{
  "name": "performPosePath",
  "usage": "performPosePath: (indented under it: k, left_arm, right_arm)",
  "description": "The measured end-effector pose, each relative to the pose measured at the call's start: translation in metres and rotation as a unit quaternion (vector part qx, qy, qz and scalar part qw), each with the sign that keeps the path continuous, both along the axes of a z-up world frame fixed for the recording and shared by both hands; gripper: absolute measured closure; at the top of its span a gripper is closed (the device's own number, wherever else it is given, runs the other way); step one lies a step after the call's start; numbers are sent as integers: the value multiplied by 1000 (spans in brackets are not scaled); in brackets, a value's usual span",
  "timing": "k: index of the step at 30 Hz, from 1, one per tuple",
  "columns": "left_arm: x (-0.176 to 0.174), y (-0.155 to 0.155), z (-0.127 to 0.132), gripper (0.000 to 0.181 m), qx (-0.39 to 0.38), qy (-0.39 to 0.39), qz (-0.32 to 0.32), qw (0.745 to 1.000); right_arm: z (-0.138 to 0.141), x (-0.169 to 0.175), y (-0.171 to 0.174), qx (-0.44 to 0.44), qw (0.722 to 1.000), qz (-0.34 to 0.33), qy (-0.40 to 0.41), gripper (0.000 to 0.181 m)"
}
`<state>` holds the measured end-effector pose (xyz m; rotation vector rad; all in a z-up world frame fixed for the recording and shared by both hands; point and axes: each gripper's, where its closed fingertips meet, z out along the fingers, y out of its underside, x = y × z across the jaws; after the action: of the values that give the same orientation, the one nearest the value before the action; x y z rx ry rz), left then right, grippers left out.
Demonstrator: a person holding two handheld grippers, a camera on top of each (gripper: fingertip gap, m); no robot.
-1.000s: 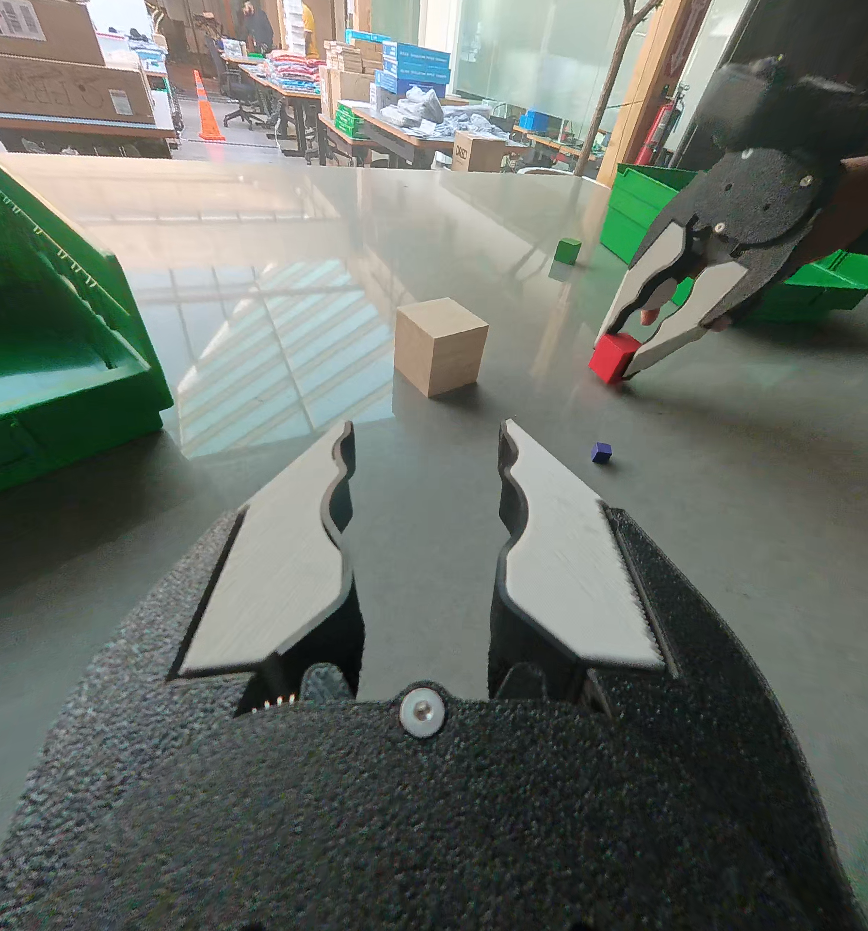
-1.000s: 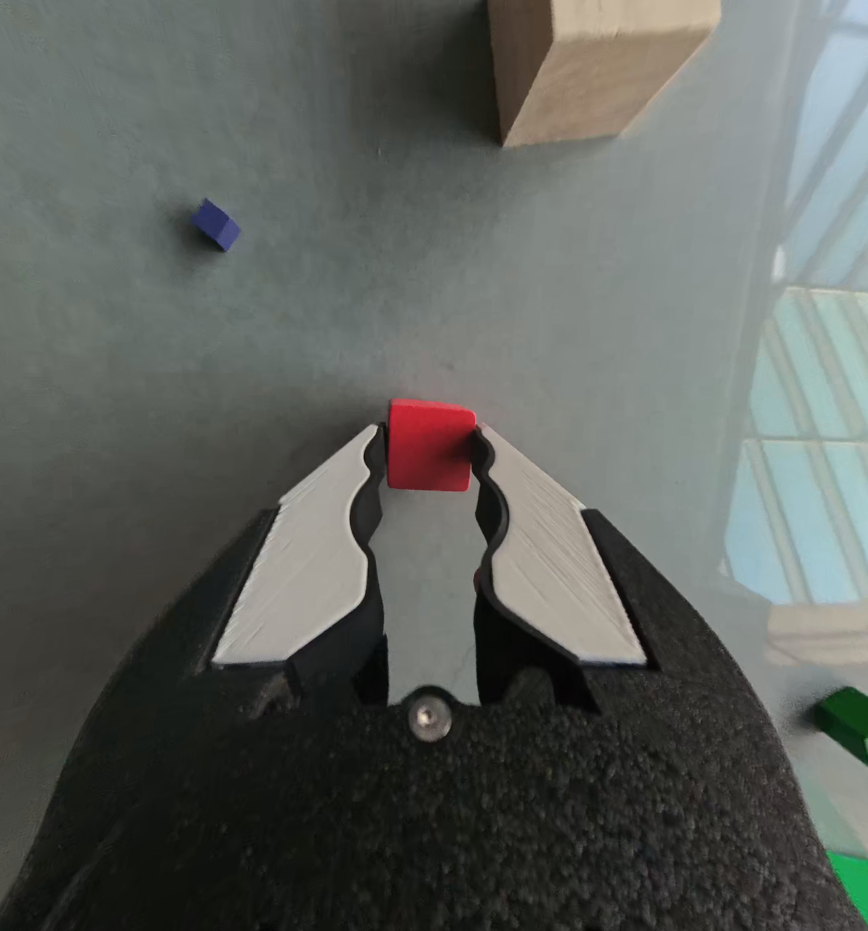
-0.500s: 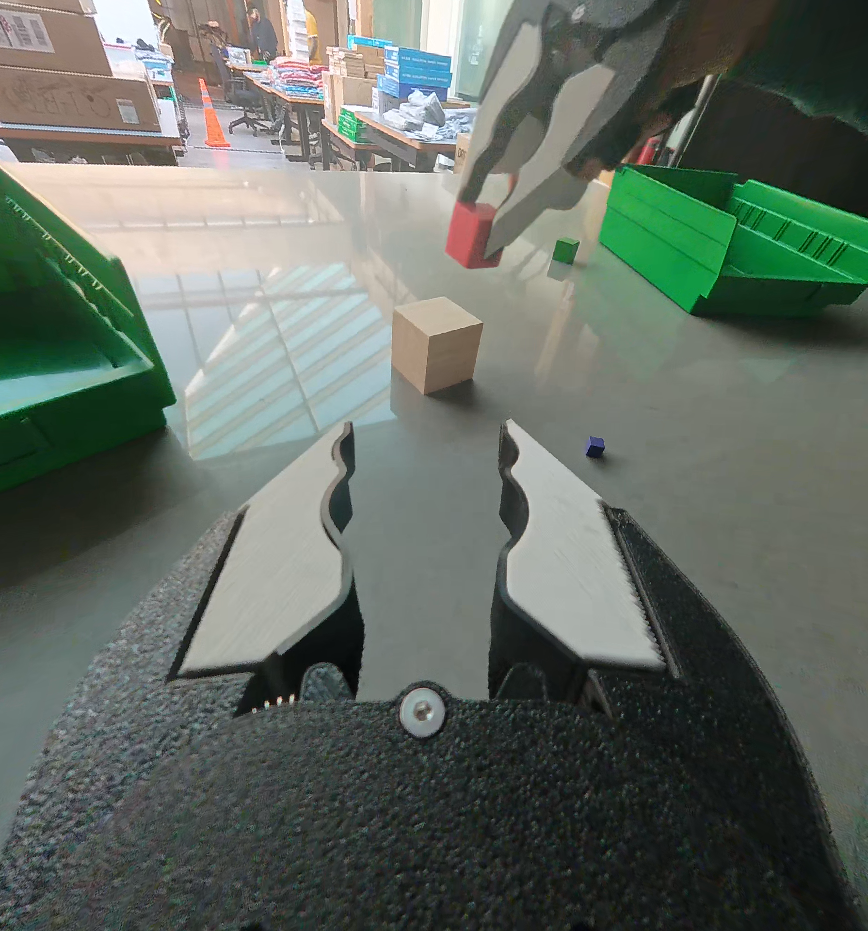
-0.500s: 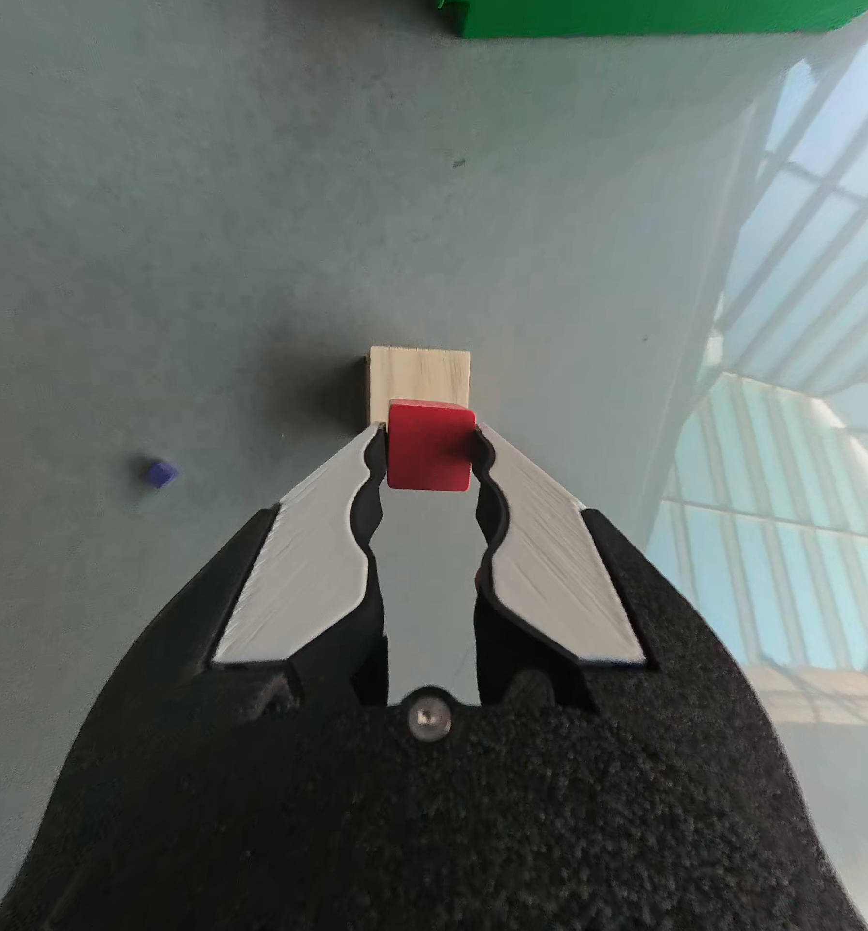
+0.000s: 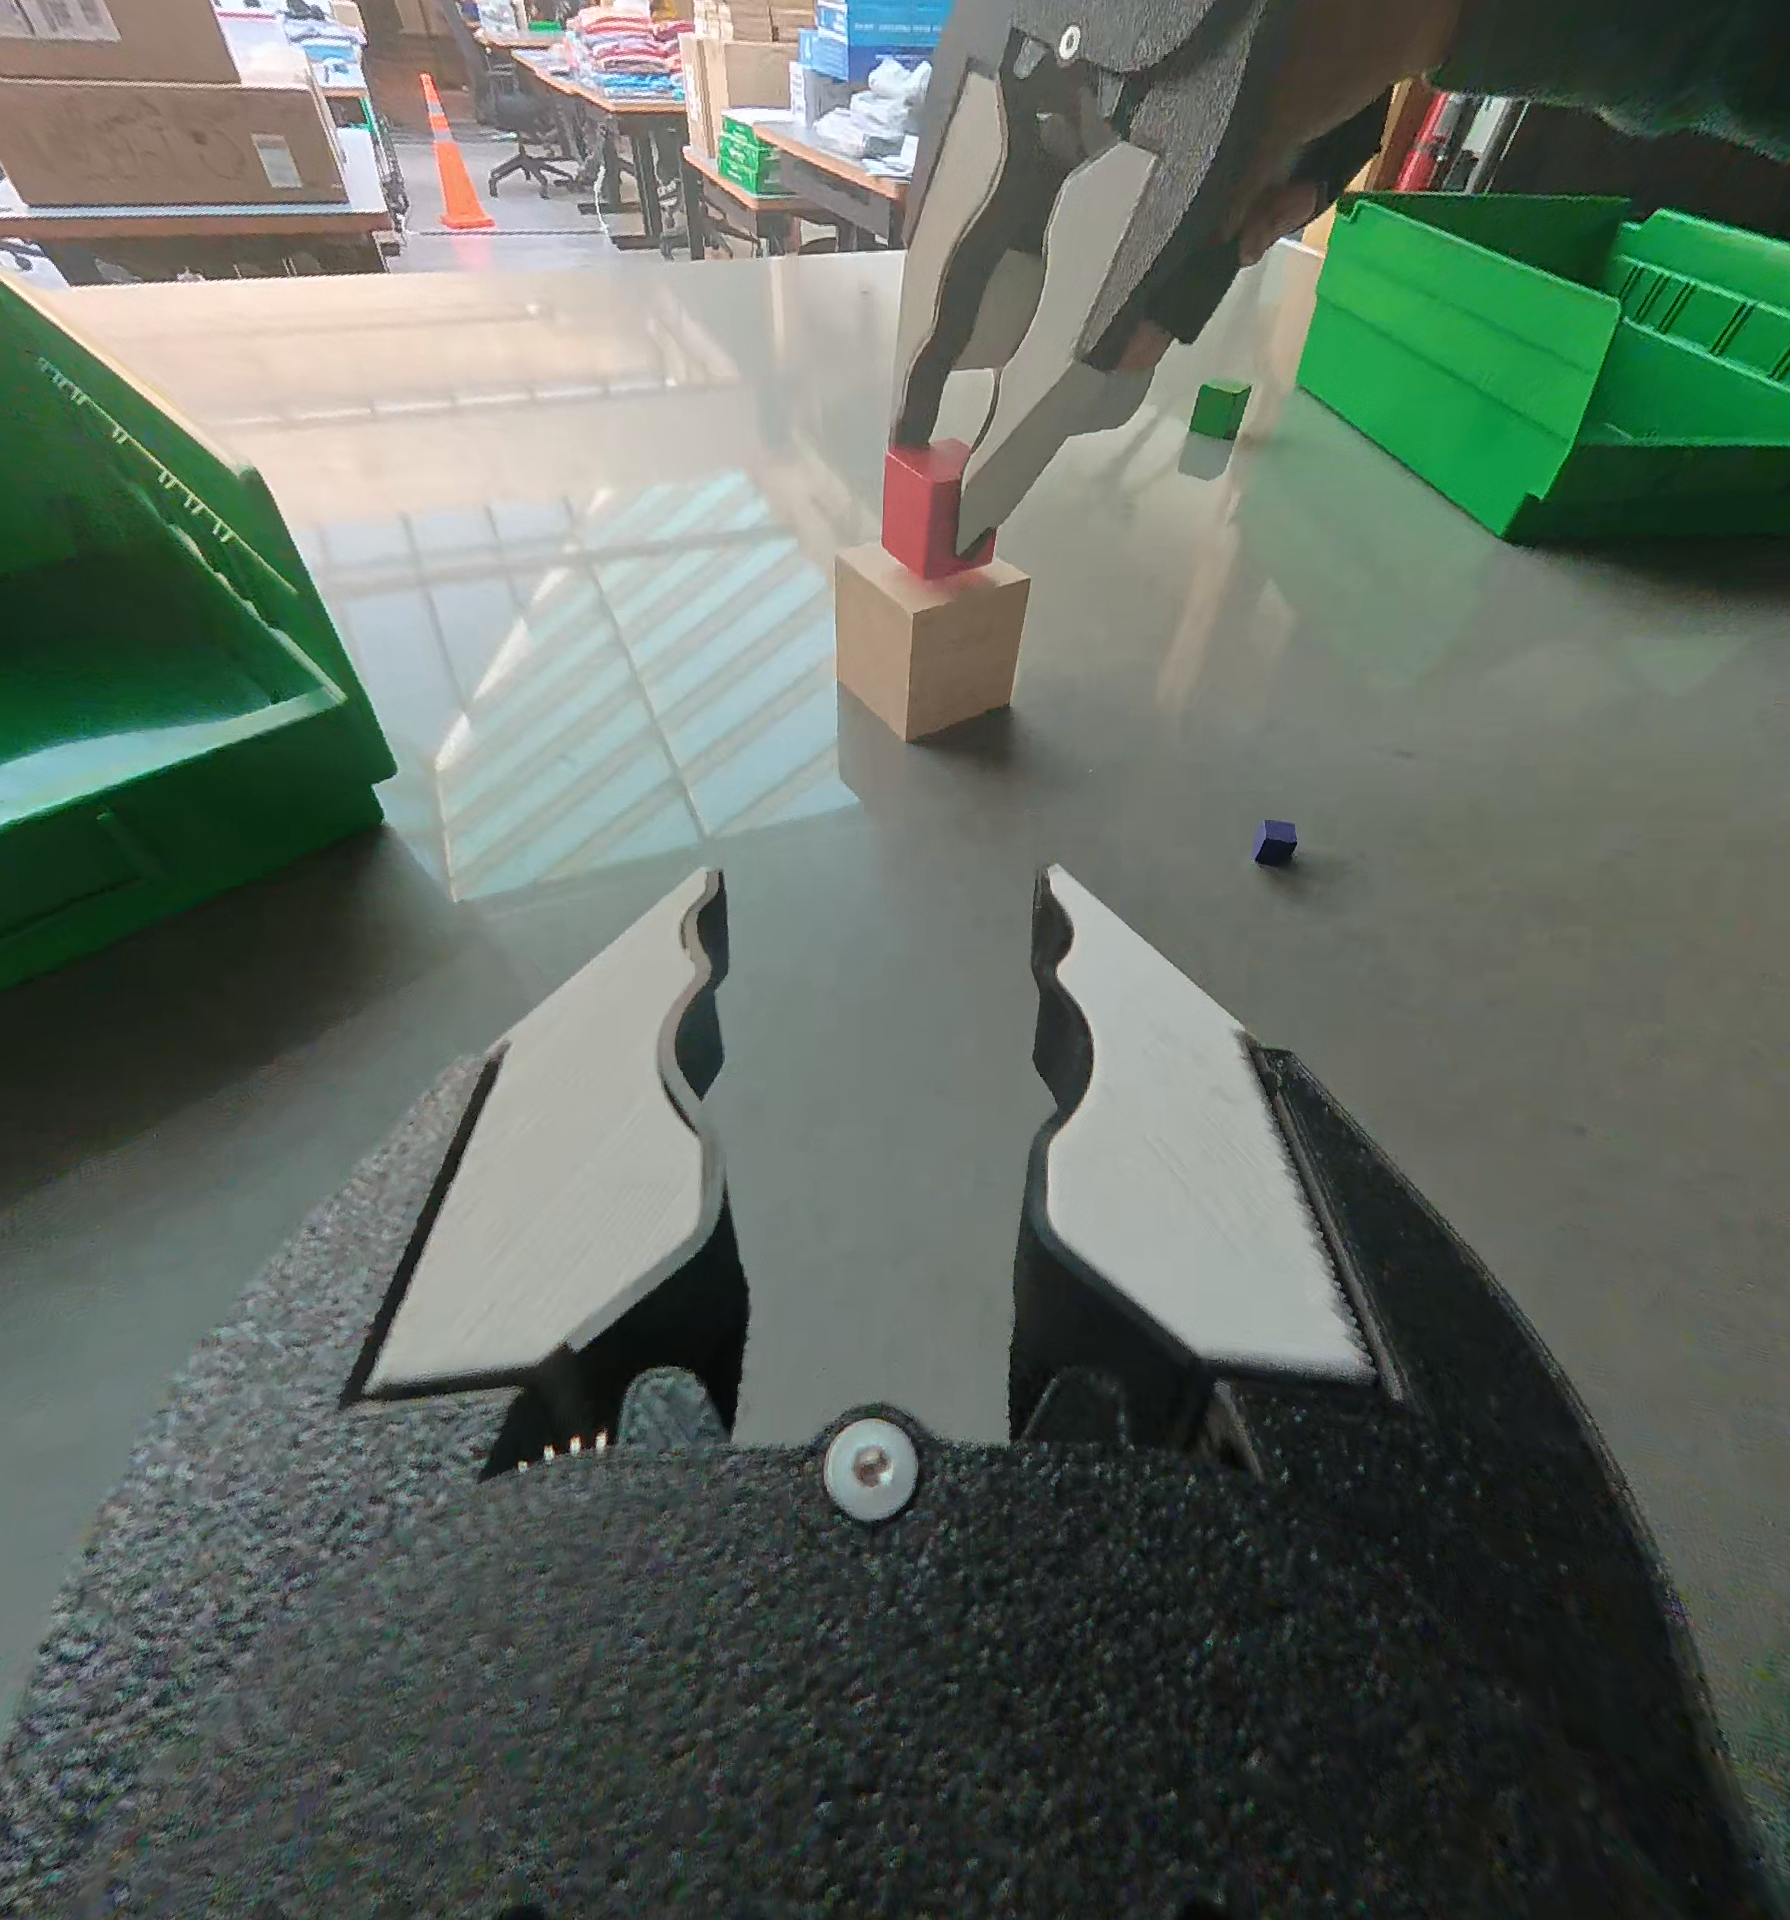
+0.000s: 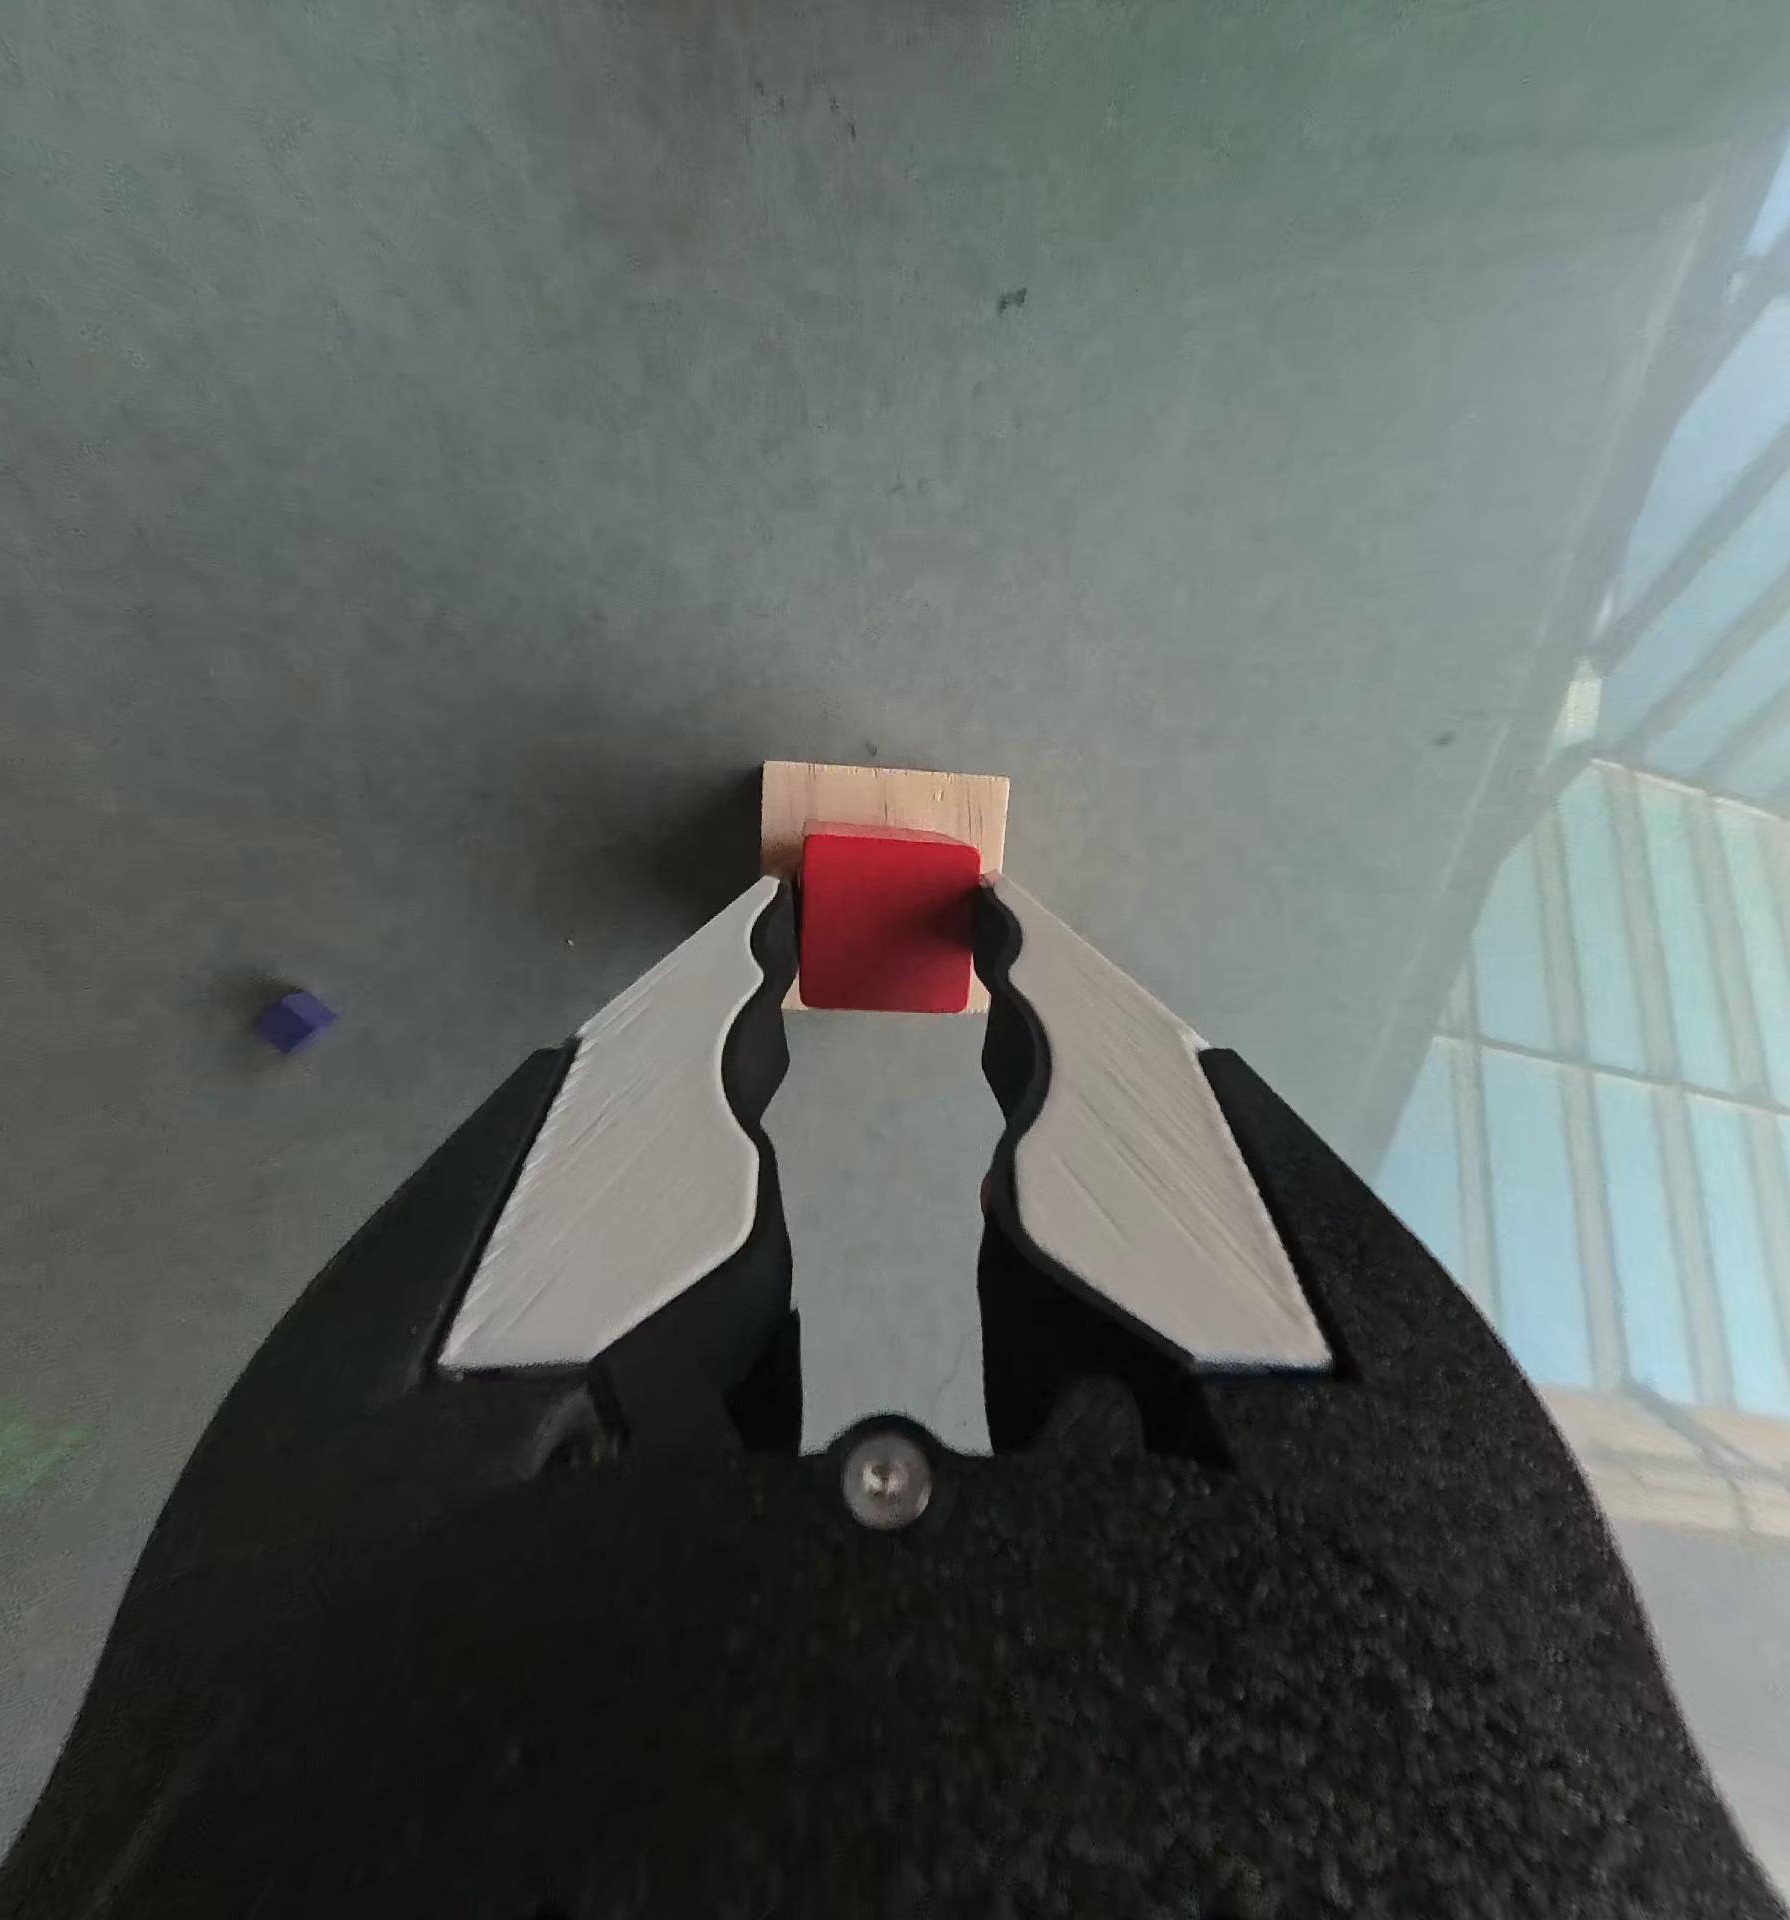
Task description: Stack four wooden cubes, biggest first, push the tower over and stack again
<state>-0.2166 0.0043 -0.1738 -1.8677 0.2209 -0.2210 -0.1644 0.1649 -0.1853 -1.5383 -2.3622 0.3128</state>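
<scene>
My right gripper [image 6: 886,894] points down, shut on a red cube [image 6: 888,925]. The red cube rests on or just above the top of a larger plain wooden cube [image 6: 886,805]. In the left wrist view the right gripper [image 5: 948,509] holds the red cube [image 5: 922,509] on the wooden cube [image 5: 927,649]. My left gripper [image 5: 878,894] is open and empty, low over the grey table, nearer than the wooden cube. A tiny blue cube [image 5: 1273,842] lies to the right, and it also shows in the right wrist view [image 6: 293,1018].
A green bin [image 5: 122,665] stands at the left and another green bin [image 5: 1577,364] at the far right. A small green cube [image 5: 1219,408] lies near the right bin. The grey table [image 5: 1493,831] reflects window light. Cardboard boxes, tables and an orange cone stand beyond. There is about 20 centimeters between the tips of the two grippers.
My right gripper lifted the red cube off the table, carried it left over the wooden cube and lowered it onto the cube's top. The left gripper stayed still.
</scene>
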Motion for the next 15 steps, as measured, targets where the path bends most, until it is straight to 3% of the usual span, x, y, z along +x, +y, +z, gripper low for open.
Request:
performPosePath:
  k: [15]
  left_arm:
    - [2, 2, -5, 119, -14, 0, -5, 1000]
  right_arm:
    - [-3, -1, 0, -3, 1000, 4, 3, 148]
